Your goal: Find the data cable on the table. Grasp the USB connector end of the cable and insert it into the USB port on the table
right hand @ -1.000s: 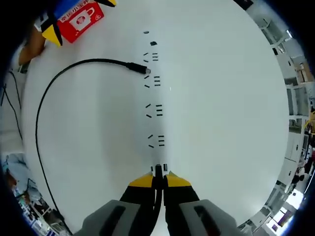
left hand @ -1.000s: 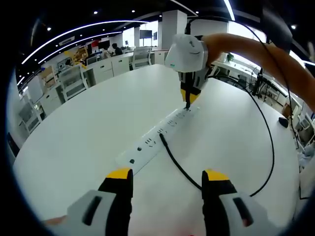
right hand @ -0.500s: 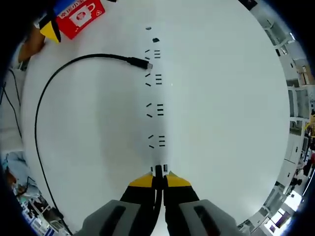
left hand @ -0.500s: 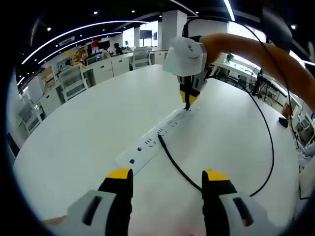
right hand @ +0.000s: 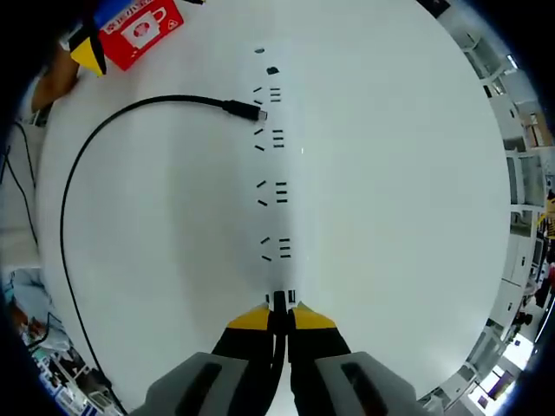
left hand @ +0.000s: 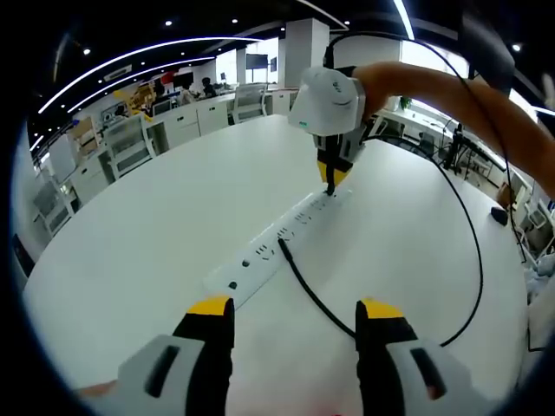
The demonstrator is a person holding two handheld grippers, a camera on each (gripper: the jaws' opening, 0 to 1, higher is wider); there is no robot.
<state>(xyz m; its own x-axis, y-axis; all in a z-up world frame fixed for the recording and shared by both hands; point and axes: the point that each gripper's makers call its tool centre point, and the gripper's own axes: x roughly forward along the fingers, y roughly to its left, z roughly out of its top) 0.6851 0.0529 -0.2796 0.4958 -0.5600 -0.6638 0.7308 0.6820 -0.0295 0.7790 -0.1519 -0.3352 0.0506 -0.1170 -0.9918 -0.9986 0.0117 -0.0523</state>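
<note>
Toward the far end of the long white power strip (left hand: 279, 243), out in the middle of the round white surface (left hand: 156, 208) and well away from its edges, the black USB connector end (right hand: 279, 300) of the thin black data cable (left hand: 473, 260) is pinched between the yellow tips of the right hand-held gripper (right hand: 278, 319), whose jaws are closed tight on it. In the right gripper view the connector stands straight ahead of the jaws, touching or just above the strip's last small openings, and the strip's long axis runs directly away from the gripper, its rows of dark slots lined up with the jaws. I cannot tell how deep the connector sits in a port. In the left gripper view the right hand-held gripper (left hand: 330, 178) points down onto that same far end of the strip, the cable looping out from it across the surface. A second black plug (right hand: 246, 110) lies against the strip's side further along, its lead sweeping round toward the surface's edge.

The left hand-held gripper (left hand: 295, 322) holds nothing, its jaws wide apart, near the surface's near edge and well apart from the connector; the right is plainly the nearer. The coming move looks like a straight push along the gripper's own axis, down into the strip. A red card (right hand: 139, 30) lies near the surface's edge.
</note>
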